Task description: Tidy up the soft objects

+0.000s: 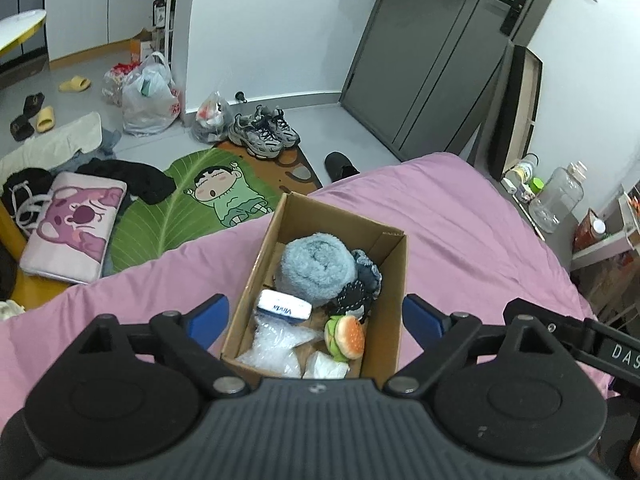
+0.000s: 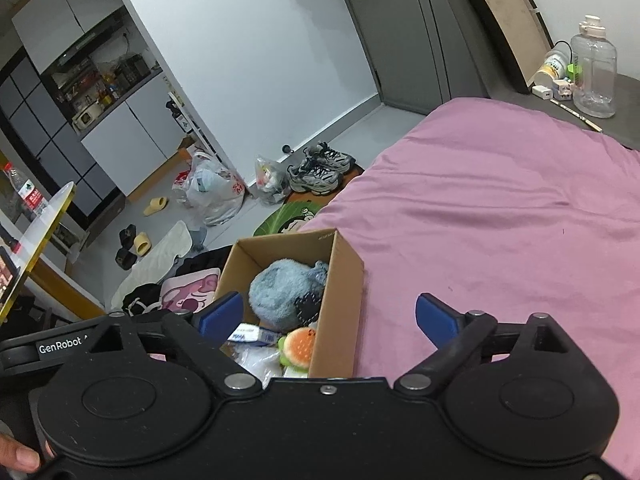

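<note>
An open cardboard box stands on the pink bed near its edge. Inside lie a rolled blue-grey fluffy towel, a dark knitted cloth, a burger plush, a blue-and-white tissue pack and clear plastic bags. My left gripper hovers above the box, open and holding nothing. My right gripper is open too, over the box's right wall, nothing between its fingers.
On the floor past the bed lie a green cartoon mat, grey sneakers, a pink bear cushion, dark clothes and full plastic bags. A big clear bottle stands on the bedside ledge. A grey door is behind.
</note>
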Available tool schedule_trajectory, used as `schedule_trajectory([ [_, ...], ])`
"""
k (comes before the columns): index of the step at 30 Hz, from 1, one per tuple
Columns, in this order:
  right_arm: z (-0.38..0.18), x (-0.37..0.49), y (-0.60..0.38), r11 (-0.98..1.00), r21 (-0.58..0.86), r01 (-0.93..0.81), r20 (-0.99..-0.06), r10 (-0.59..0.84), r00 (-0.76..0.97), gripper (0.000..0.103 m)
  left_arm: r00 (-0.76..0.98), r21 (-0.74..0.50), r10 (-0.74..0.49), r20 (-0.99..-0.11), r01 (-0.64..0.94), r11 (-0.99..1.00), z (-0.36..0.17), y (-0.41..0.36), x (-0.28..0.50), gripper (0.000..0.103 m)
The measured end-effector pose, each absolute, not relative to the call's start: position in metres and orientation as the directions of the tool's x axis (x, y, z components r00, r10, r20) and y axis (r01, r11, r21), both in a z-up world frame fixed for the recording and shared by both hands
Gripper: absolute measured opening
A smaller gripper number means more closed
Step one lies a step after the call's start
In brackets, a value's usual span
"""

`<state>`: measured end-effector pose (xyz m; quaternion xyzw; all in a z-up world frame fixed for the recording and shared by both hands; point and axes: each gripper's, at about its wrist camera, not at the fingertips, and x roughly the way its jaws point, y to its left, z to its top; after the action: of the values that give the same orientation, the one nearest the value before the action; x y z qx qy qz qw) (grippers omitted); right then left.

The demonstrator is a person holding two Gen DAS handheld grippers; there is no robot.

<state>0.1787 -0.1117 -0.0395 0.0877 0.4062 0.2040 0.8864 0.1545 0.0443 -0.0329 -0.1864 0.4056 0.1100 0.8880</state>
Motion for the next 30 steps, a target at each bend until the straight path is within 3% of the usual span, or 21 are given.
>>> schedule_trajectory([
  [8, -0.029, 0.161, -0.114, 0.897, 0.318, -0.307, -0.660, 0.442, 0.607, 0.103, 0.648, -0.216, 0.052, -0.759, -0.327, 0.920, -0.025, 0.038, 0.133, 0.101],
  [14, -0.030, 0.144, -0.116, 0.904, 0.248, -0.348, -0.679, 0.418, 0.603, 0.103, 0.647, -0.209, 0.045, -0.761, -0.310, 0.927, -0.015, 0.036, 0.119, 0.102],
  [30, 0.000, 0.085, -0.122, 0.909, 0.252, -0.333, -0.666, 0.412, 0.621, 0.103, 0.685, -0.181, 0.047, -0.727, -0.257, 0.949, 0.004, 0.030, 0.079, 0.102],
])
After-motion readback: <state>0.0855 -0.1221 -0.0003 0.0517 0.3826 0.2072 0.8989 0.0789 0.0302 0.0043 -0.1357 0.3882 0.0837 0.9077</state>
